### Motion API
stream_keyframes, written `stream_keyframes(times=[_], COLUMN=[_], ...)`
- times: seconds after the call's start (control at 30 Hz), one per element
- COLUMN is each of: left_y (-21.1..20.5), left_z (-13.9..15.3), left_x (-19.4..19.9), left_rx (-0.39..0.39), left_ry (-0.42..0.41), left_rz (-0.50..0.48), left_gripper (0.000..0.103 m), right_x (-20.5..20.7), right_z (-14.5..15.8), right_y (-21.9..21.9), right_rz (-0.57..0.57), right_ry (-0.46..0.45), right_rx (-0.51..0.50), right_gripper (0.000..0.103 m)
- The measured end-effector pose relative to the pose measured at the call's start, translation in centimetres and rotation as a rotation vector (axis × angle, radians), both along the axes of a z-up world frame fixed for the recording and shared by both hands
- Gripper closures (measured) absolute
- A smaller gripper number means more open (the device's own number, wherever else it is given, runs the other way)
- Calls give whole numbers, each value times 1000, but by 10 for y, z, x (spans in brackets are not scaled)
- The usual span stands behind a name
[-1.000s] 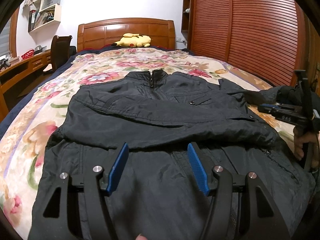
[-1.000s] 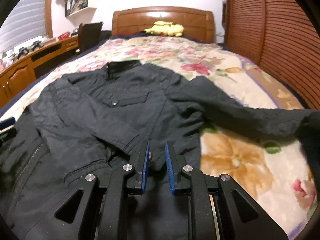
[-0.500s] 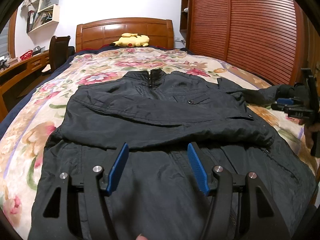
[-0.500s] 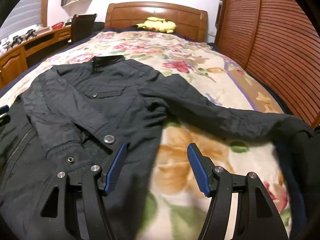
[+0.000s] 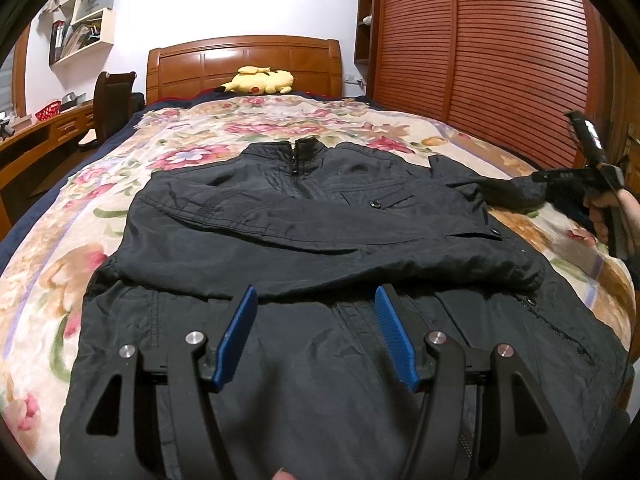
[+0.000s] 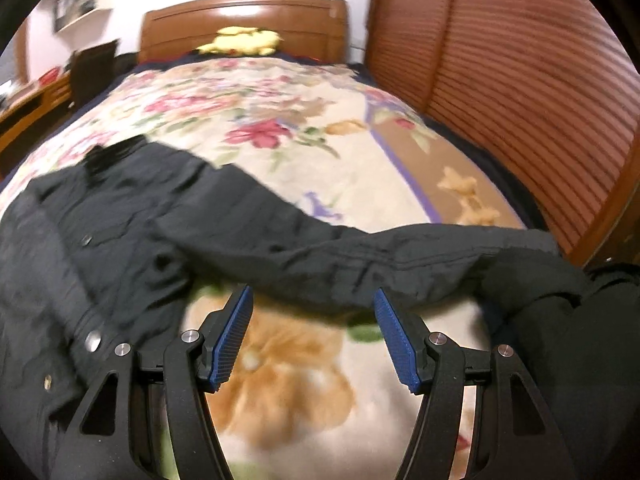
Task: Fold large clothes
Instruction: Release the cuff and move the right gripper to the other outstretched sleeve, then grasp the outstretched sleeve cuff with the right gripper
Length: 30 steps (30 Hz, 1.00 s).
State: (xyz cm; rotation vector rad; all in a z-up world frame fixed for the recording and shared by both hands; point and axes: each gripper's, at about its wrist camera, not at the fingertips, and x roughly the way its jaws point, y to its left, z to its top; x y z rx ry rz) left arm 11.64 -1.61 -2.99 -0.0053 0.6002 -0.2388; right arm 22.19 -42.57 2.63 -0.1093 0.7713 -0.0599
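A dark jacket [image 5: 320, 216] lies face up on a bed w/ a floral blanket [image 5: 48, 280], collar toward the headboard [image 5: 244, 60], zip closed at the neck. One sleeve [image 5: 304, 256] is folded across the chest, running from the left shoulder over to the right side, cuff near a snap button. The other sleeve [image 6: 360, 256] stretches out sideways to the right over the blanket, toward the bed's edge; its far end is bunched up there.

Left gripper [image 5: 316, 332] hovers low over the jacket's lower front, near the hem; blue pads [image 5: 236, 332] spread wide apart, nothing between them. Right gripper [image 6: 314, 336] also has its jaws spread wide, empty, positioned just in front of the outstretched sleeve, above a bare patch of blanket w/ an orange flower. Right wrist view is motion-blurred, so can't tell if the pads touch the fabric. In the left wrist view, the right gripper appears at far right, held in a bare hand [image 5: 612, 216], close to the sleeve's bunched end.

Beyond the jacket: a yellow plush toy [image 5: 256, 80] lies against the wooden headboard. A slatted wood wardrobe [image 5: 480, 52] lines the right wall. On the left, a desk [image 5: 32, 136] w/ a red basket [image 5: 48, 110], a dark chair [image 5: 112, 104], and wall shelves [image 5: 84, 20] w/ folders.
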Motion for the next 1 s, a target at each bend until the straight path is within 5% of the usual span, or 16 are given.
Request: stream_keyframes(times=[0.33, 0.47, 0.87, 0.93, 1.0], left_y=[1, 1, 1, 0, 0], left_z=[0, 0, 0, 0, 1], left_x=[0, -1, -2, -2, -2], left_rx=[-19, -19, -15, -13, -12], left_ry=[1, -1, 4, 6, 9], left_rz=[-1, -3, -2, -2, -4], left_gripper=[42, 42, 42, 42, 42], right_x=[30, 29, 48, 49, 54], right_z=[-19, -33, -61, -59, -55], right_y=[-29, -43, -71, -71, -67], right_rz=[-192, -247, -318, -317, -292], right_ry=[45, 63, 51, 37, 33], right_rx=[119, 168, 374, 383, 348], right_gripper=[38, 28, 27, 35, 64])
